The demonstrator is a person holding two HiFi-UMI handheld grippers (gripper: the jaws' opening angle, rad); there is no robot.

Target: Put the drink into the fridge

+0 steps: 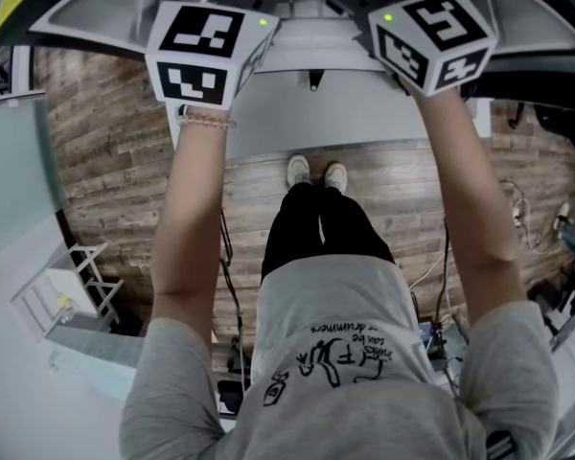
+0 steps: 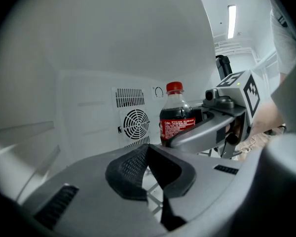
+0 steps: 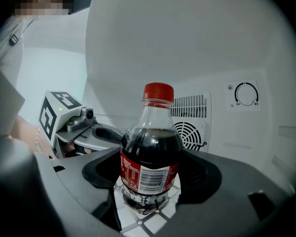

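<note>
Inside the fridge [image 3: 246,48], right gripper [image 3: 150,191] fingers [image 3: 204,174] clasp the upright bottle [image 3: 150,152].

The bottle [image 3: 150,152] has a red cap, a red label with a white striped patch, and a drink that looks dark brown, maybe black. The fridge [image 3: 138,43] is white inside. The left tongs [image 2: 147,149] and right tongs [image 3: 150,174] are grey with black pads. Their cubes [image 1: 199,54] are white with black squares.
</note>
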